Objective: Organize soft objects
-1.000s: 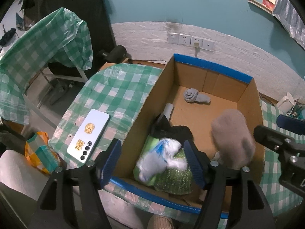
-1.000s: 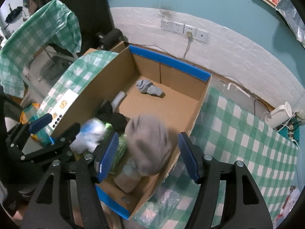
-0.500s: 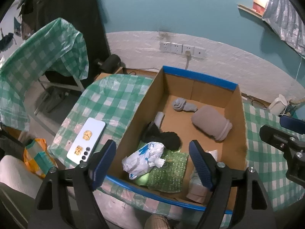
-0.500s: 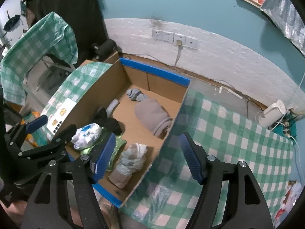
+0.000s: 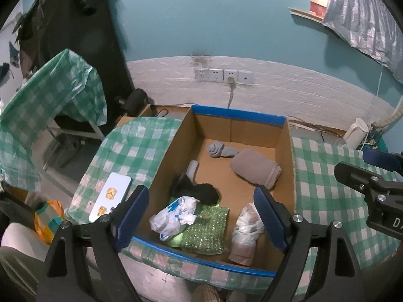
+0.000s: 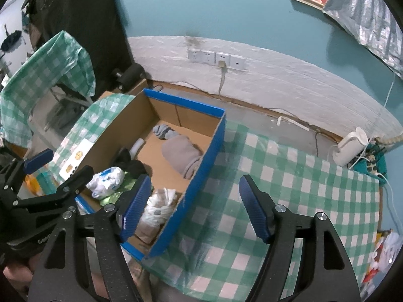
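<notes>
Both tilt downward: left gripper (image 5: 201,216) opening above the box (image 5: 284,156) (nothing between), right gripper (image 6: 194,203) apart, empty

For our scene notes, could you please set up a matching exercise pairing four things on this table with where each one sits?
Things:
1. grey sock
2. phone
3. green cloth
4. beige roll

Places:
A. on the tablecloth, outside the box
B. box's far end, by the back wall
C. box's near end, beside the white bag
D. mid-box, against the right wall

Pairs: 1-B, 2-A, 3-C, 4-D
</notes>
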The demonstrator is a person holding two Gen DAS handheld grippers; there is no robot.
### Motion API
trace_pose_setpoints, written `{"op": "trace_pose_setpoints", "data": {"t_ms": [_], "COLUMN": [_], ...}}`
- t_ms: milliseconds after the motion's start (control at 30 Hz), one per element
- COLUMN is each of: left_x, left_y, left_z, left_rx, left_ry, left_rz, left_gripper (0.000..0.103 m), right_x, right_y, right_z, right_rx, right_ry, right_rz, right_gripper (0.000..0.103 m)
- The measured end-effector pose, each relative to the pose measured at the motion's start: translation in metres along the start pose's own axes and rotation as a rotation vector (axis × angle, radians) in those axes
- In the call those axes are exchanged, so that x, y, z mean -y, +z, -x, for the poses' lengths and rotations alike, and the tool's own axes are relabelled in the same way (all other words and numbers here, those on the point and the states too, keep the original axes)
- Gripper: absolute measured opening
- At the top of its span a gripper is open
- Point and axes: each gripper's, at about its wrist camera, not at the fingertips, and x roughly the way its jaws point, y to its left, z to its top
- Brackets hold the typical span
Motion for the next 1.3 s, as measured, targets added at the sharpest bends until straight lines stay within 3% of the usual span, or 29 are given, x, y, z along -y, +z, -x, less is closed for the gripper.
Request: {"op": "trace_pose_setpoints", "data": {"t_ms": [300, 1300], "left_x": [0.013, 0.046], "left_y": [0.008, 0.008], "left_z": [0.012, 0.02], "left_rx": [-0.021, -0.015], "left_ry": [-0.045, -0.017], "left_rz": [0.004, -0.056], "left_gripper": [0.087, 0.088], "right_x": [0.016, 0.039], "right_y": [-0.005, -0.016], "right_z": [0.009, 0.014], "right_rx": [0.015, 0.008], "right_ry": [-0.008, -0.001], "right_rz": [-0.03, -0.068], "right_gripper": [0.073, 0.073]}}
